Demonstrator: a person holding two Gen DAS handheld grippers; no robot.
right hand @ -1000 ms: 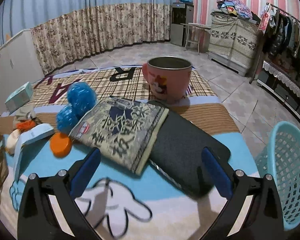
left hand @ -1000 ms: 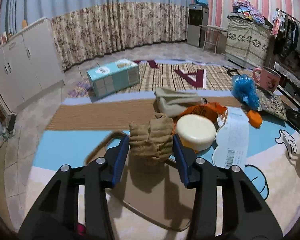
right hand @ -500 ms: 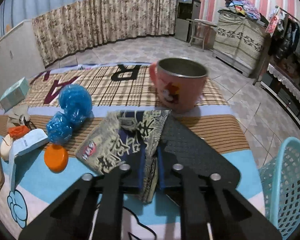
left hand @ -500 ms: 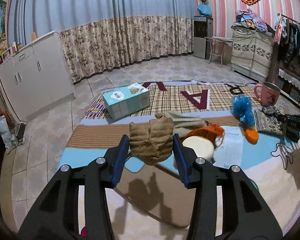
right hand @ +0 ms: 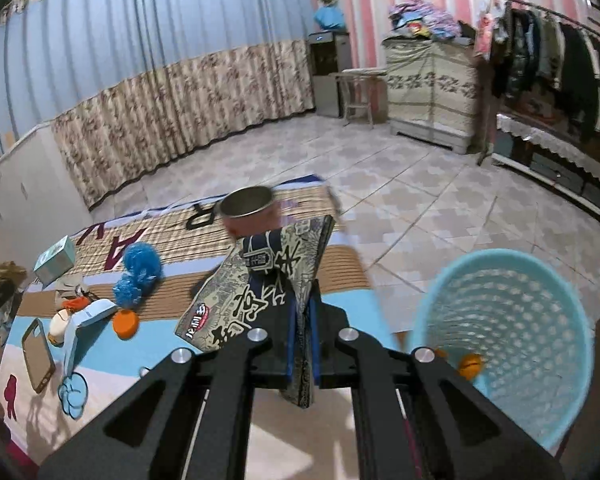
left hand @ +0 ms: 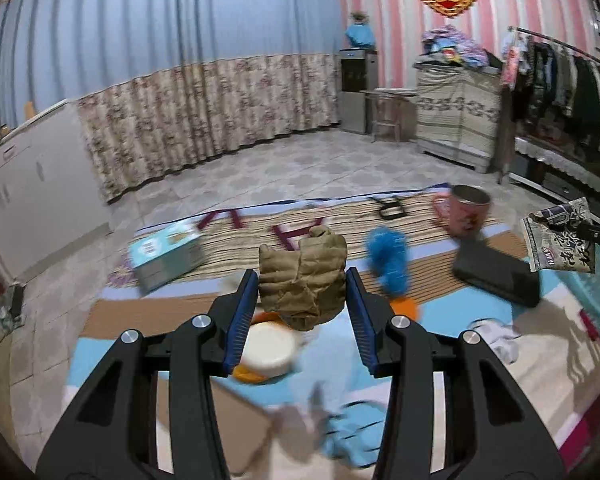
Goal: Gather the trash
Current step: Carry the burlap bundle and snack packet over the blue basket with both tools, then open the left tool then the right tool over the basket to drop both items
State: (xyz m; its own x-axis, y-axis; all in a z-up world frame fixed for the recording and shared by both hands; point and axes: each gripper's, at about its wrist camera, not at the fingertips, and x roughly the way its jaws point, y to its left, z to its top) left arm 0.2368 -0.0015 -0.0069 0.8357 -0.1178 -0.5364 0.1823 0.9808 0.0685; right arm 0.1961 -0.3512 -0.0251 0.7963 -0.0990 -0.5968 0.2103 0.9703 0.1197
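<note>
My left gripper (left hand: 302,282) is shut on a crumpled brown paper wad (left hand: 303,280) and holds it in the air above the play mat. My right gripper (right hand: 303,312) is shut on a printed snack wrapper (right hand: 260,276), lifted off the mat; the same snack wrapper (left hand: 560,240) hangs at the right edge of the left wrist view. A light blue mesh basket (right hand: 504,344) stands on the floor just right of the right gripper, with orange scraps at its bottom.
On the mat (right hand: 28,384) lie a pink mug (left hand: 464,214), a blue mesh puff (left hand: 388,260), a black case (left hand: 496,274), an orange lid (right hand: 125,323), a white round tub (left hand: 266,350), a teal box (left hand: 166,254) and a phone (right hand: 38,354). Tiled floor lies beyond.
The right gripper closed on the snack wrapper and lifted it toward the basket. The left gripper rose with the paper wad, still gripped, and swung right.
</note>
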